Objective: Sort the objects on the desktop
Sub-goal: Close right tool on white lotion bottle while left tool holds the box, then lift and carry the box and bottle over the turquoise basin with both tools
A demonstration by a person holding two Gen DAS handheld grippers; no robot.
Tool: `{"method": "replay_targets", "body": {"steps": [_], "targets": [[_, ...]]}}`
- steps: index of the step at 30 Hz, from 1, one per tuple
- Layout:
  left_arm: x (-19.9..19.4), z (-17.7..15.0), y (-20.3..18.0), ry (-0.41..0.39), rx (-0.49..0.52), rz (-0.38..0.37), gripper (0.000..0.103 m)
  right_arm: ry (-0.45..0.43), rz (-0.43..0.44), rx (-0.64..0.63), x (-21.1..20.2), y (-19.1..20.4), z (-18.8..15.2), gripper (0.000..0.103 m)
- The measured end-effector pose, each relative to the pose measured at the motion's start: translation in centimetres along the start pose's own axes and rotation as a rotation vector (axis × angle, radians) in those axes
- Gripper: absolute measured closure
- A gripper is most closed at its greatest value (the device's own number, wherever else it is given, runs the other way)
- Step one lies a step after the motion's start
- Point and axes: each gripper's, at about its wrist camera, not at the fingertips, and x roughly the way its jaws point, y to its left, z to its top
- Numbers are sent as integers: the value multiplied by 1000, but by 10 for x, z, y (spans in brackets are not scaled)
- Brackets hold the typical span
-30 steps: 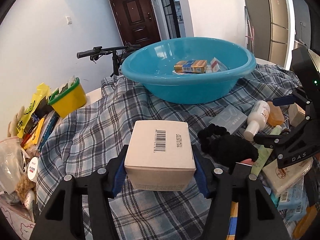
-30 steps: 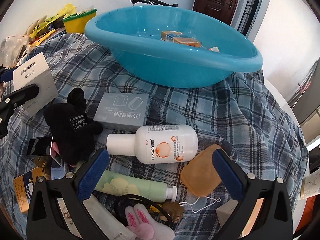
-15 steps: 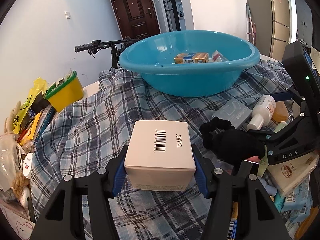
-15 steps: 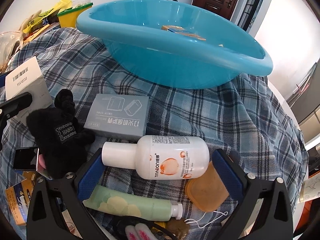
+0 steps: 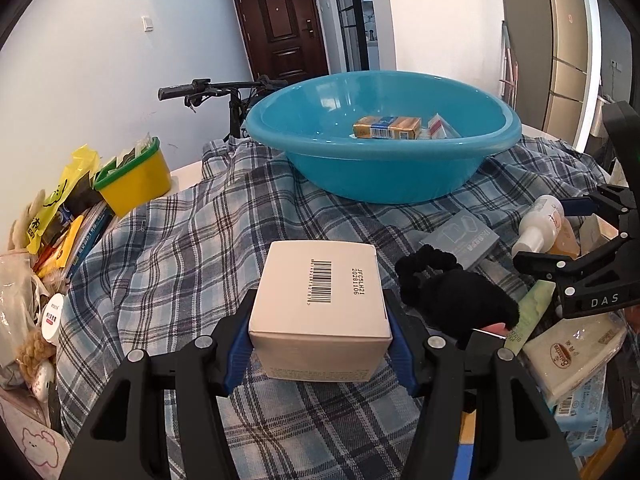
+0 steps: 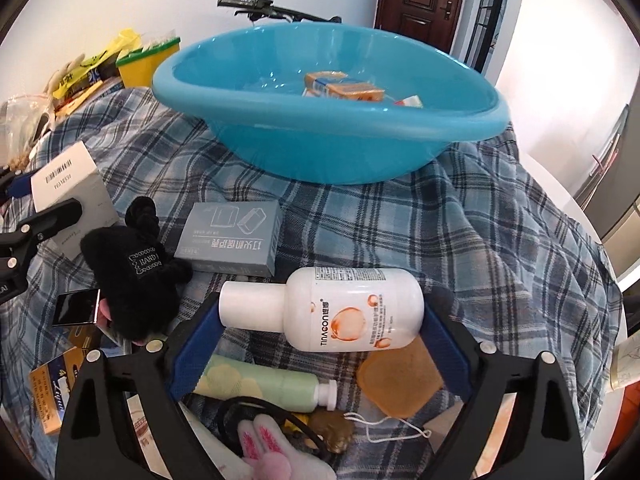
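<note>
- Left gripper point(image 5: 320, 334) is clenched on the white barcode box point(image 5: 320, 304), low centre of the left view
- Right gripper point(image 6: 320, 332) has just been closing round the lying white bottle point(image 6: 324, 314); whether its pads press yet I cannot tell
- Blue basin point(image 5: 384, 176) at upper centre holds a few packets; much clutter is left on the counter
- Only the right view shows the green tube point(image 6: 260, 380) and brown pouch point(image 6: 400, 380)

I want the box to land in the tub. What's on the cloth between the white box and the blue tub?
Nothing: only bare checked cloth lies between the white box and the blue tub, clearest in the left wrist view.
</note>
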Motion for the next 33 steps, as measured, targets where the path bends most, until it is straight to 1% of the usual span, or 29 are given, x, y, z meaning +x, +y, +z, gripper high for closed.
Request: {"method": "replay_targets", "body": {"steps": [3,5,9,15,24,31,33], "targets": [[-3,0,-2,-6,-34,7,42,-33,-7,21,-10,-4,-1,10],[-7,1,-3,-16,-53,-3,42,-56,-11,32,-17,-6,-1,10],[-20,7,-4,-59,-109,-21,42,-98,-15,69,-29,-13,-2,10],[-38,17,-16,-113,-132,-34,42,-186,-24,99,-52,-18,-3,10],[-61,30,-41,-178,-145,-58,42,-318,-30,100,-92,-9,4,10],[-75,37,-52,-217,-171,-80,42,-385,-20,119,-112,-5,7,10],[-78,38,-52,-229,-176,-71,42,-398,-23,121,-116,-4,7,10]]}}
